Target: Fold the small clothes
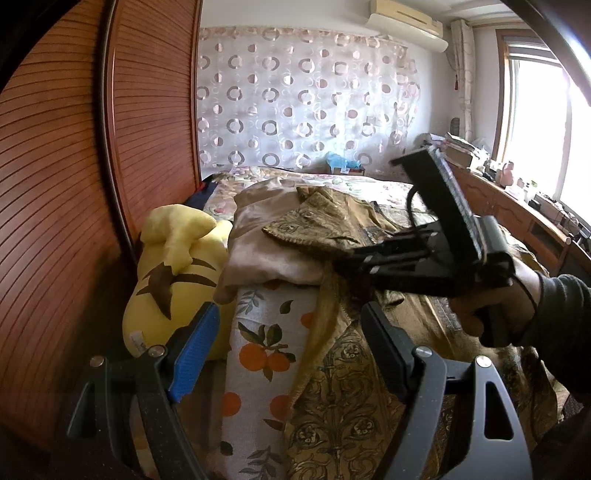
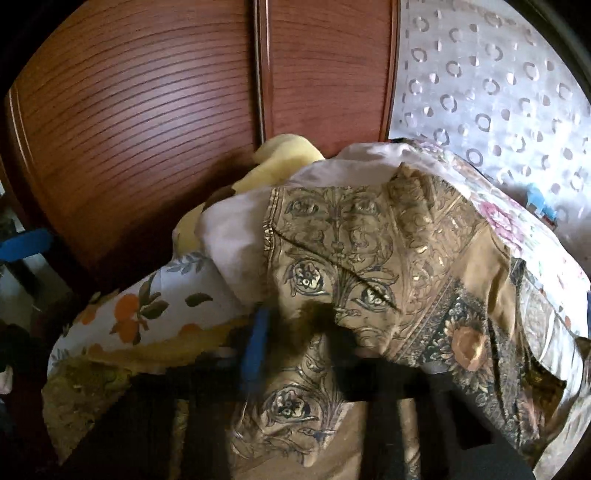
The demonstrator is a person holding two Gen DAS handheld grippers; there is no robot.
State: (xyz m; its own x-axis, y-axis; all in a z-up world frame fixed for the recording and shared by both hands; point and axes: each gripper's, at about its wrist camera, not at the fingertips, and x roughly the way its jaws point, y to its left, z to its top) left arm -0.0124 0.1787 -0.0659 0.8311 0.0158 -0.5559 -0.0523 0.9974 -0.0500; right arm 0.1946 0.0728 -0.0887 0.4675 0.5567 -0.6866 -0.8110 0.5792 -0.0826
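Right wrist view: olive-gold garment (image 2: 369, 251) with scrolled ornamental print, draped over a pile on the bed; a fold of it sits bunched between the right gripper's (image 2: 291, 332) jaws, which have closed on the cloth, blue pad to one side, dark finger to the other. The picture is blurred, so the exact edge gripped cannot be told.

Left wrist view: same garment (image 1: 332, 402) hanging down the front of the pile, its lower part lying between and just ahead of the left gripper's (image 1: 288, 347) fingers, which stand wide apart and press on nothing. The right gripper (image 1: 354, 258) reaches in from the right side, its tip at the garment's upper fold, held by a hand (image 1: 495, 314) in a dark sleeve.

Under the garment: pale pink satin cloth (image 1: 258, 243); below that, orange-print fabric (image 1: 258, 350). Beside the pile, a yellow plush toy (image 1: 173, 266) against a brown slatted wardrobe (image 1: 74, 184). Behind: floral bedspread (image 1: 351, 182), ring-patterned curtain (image 1: 295, 92), air conditioner (image 1: 406, 22), window (image 1: 535, 129).
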